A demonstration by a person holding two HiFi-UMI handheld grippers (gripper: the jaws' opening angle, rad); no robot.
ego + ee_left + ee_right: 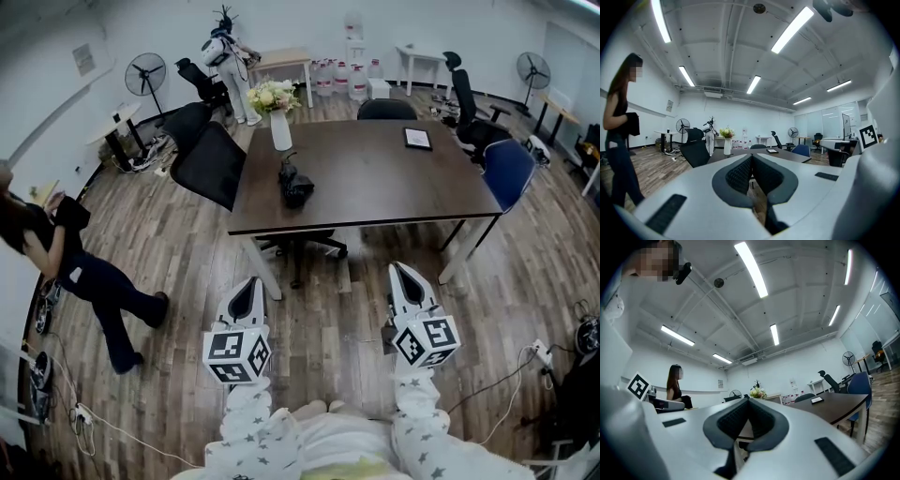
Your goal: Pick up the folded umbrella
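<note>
Both jaws pressed together, empty; folded umbrella (295,185) far ahead on worktop (394,178), long axis seemingly near-far, left gripper (247,284) nearer.

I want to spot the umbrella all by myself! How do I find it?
Look at the big dark table in the middle of the room. Near its left end stands a white vase of flowers, and just in front of it lies the folded umbrella. It is the only lumpy black bundle there.
</note>
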